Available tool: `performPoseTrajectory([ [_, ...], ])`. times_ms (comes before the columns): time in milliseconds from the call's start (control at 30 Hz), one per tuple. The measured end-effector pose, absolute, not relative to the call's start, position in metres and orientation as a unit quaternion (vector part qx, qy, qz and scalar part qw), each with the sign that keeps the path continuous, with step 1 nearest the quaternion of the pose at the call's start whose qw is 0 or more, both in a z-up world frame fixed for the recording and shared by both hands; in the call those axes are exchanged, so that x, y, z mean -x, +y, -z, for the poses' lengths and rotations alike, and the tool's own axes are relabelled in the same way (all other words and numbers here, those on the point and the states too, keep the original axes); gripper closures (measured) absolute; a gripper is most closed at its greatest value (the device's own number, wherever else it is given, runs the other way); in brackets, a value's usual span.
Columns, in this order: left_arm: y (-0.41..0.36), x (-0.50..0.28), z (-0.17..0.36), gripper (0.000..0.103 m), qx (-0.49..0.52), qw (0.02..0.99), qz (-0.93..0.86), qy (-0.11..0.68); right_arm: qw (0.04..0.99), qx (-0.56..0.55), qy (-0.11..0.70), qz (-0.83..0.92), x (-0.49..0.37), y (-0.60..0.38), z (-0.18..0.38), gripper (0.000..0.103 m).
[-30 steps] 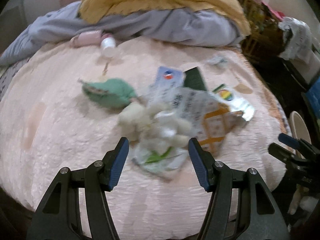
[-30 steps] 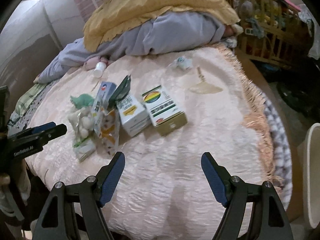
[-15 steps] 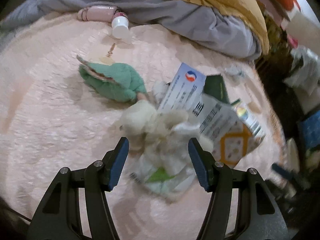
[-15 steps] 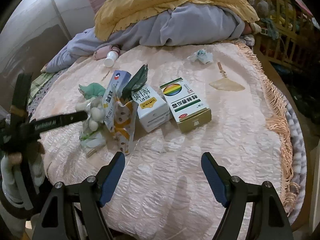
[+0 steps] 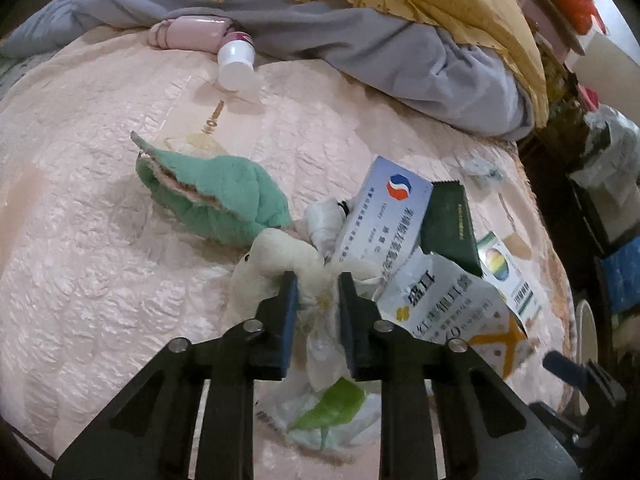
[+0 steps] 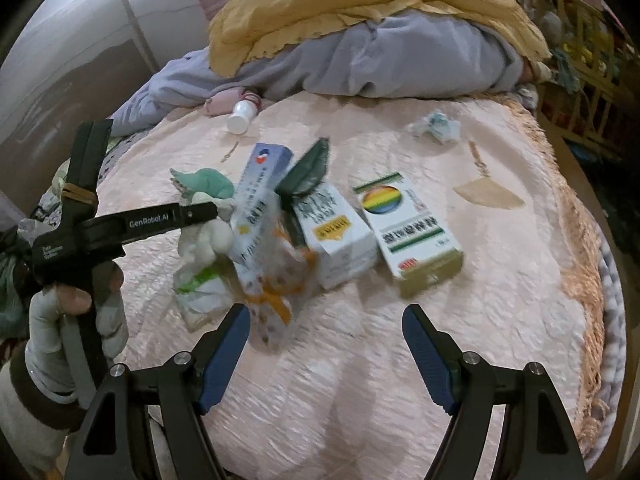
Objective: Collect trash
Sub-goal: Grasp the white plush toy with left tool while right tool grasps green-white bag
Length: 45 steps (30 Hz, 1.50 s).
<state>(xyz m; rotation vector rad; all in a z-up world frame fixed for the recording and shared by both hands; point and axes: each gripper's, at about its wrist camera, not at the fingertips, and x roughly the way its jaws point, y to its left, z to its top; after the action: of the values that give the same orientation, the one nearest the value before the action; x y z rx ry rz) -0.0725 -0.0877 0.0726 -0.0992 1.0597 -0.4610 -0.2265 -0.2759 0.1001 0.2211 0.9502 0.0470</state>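
While the pink quilted bed fills both views, a heap of trash lies on its left part: a rainbow-printed white carton and a blue-and-white box. The right gripper hovers released over bare bedspread. The left gripper is clenched on the crumpled white plastic wrapper.

A bed under a pale pink textured bedspread is filling the room. Grey and mustard bedding is lying heaped at its far end (dim light), with a wooden crib standing beside it.
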Motion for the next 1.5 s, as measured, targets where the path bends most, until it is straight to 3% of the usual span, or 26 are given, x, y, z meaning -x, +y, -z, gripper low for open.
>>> performPoseTrajectory([
  [433,-0.019,0.098,-0.106,0.094,0.0,0.848,0.219,0.482,0.858,-0.099,0.467,-0.19,0.198,-0.194,-0.099,0.027],
  [667,0.009,0.102,-0.086,0.094,-0.016,0.828,0.208,0.52,0.843,-0.038,0.492,-0.215,0.16,-0.155,-0.074,0.028],
  [833,0.009,0.102,-0.072,0.084,-0.011,0.828,0.21,0.52,0.84,0.026,0.51,-0.183,0.141,-0.143,-0.043,0.028],
  [900,0.004,0.104,-0.07,0.077,-0.018,0.834,0.21,0.51,0.841,0.027,0.51,-0.179,0.14,-0.14,-0.034,0.036],
  [933,0.001,0.105,-0.068,0.073,-0.016,0.836,0.211,0.506,0.843,0.025,0.508,-0.175,0.141,-0.139,-0.032,0.046],
  [1067,-0.002,0.102,-0.066,0.072,-0.003,0.843,0.201,0.499,0.851,0.027,0.497,-0.167,0.15,-0.141,-0.035,0.056],
  [1233,0.003,0.108,-0.08,0.07,0.007,0.857,0.189,0.48,0.855,0.018,0.489,-0.172,0.166,-0.144,-0.05,0.057],
  [1400,0.027,0.12,-0.093,0.048,0.038,0.867,0.171,0.466,0.855,0.007,0.486,-0.181,0.177,-0.145,-0.052,0.057],
  [1500,0.036,0.124,-0.089,0.048,0.04,0.865,0.156,0.476,0.853,-0.001,0.489,-0.184,0.177,-0.146,-0.05,0.057],
])
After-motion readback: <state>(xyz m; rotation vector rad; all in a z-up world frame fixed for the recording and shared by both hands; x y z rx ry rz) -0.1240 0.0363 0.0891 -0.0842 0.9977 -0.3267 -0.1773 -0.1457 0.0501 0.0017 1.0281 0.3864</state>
